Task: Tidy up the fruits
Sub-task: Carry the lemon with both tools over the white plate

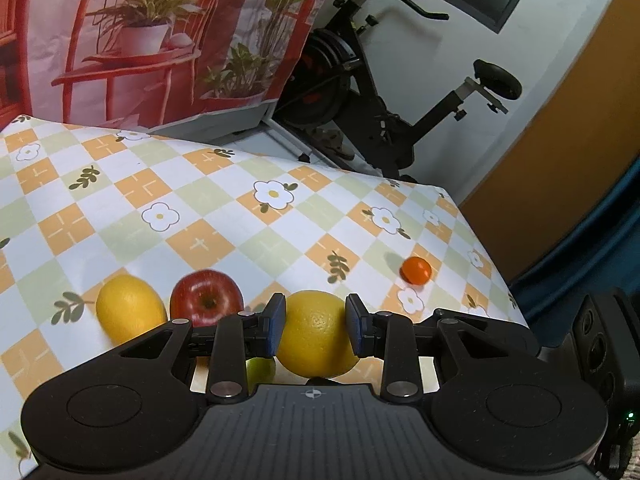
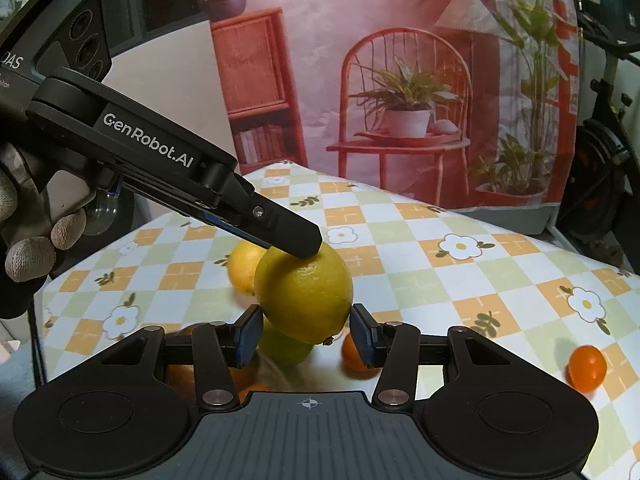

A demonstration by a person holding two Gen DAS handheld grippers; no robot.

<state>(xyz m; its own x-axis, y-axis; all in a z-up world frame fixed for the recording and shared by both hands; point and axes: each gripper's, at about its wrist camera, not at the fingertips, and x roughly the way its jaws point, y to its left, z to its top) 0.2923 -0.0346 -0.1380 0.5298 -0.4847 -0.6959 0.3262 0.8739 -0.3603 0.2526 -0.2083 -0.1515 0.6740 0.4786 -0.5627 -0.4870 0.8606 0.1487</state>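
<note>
— Gripping what was the left gripper (image 1: 316,330)?
— One lemon (image 1: 316,344), clamped between its pads above the tablecloth (image 1: 224,216). The right gripper (image 2: 308,336) flanked it, jaws apart; whether they touched was unclear.
— Beyond?
— One second lemon (image 1: 130,308), one apple (image 1: 206,296), and farther off one small orange (image 1: 416,270).

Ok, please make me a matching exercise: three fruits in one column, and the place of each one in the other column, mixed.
Fruits:
1. red apple
2. small orange fruit
3. large yellow citrus

Places:
A. gripped in the left tongs
B. alone on the tablecloth, near its right edge
C. on the tablecloth, beside a yellow lemon

Pairs: 1-C, 2-B, 3-A
</note>
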